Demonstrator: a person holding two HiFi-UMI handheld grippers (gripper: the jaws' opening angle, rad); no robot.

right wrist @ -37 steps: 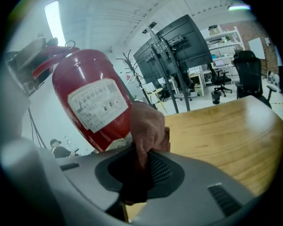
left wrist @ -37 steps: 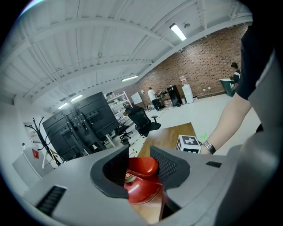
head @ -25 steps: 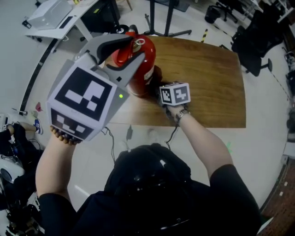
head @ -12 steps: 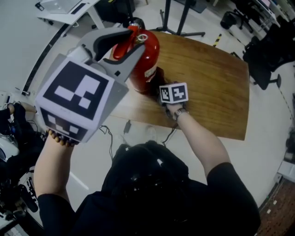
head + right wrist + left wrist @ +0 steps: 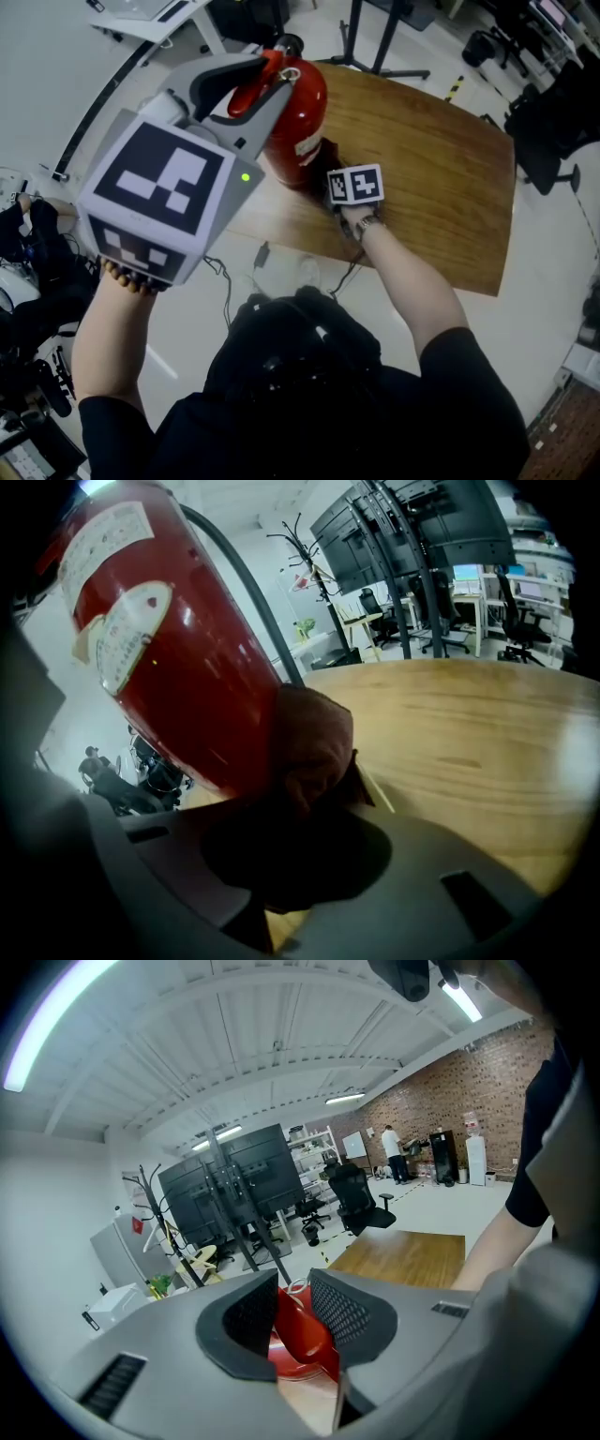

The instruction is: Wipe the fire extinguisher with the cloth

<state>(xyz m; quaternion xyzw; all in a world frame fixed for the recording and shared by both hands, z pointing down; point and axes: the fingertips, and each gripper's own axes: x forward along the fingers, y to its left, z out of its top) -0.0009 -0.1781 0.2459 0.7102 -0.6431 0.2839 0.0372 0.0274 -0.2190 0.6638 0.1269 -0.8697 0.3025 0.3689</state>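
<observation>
A red fire extinguisher [image 5: 302, 117] stands upright near the left edge of the wooden table [image 5: 431, 159]. My left gripper [image 5: 274, 82] reaches over its top. The jaws have just been closing, and the red handle [image 5: 298, 1327] now fills the gap between the ribbed pads [image 5: 339, 1309]. My right gripper [image 5: 330, 173], below its marker cube, is shut on a dark red cloth [image 5: 314, 738]. The cloth is pressed against the lower right side of the extinguisher's body [image 5: 159, 658]. The black hose [image 5: 246, 592] runs down beside the cloth.
The table's right half [image 5: 469, 733] lies beyond the cloth. Black office chairs [image 5: 553, 112] stand to the right. A monitor stand's base [image 5: 380, 61] is behind the table, a white desk [image 5: 164, 11] is at top left, and cables [image 5: 262, 255] trail on the floor.
The left jaws have narrowed around the extinguisher's handle. The right gripper has slid lower along the red body with the cloth. The head view has shifted a little.
</observation>
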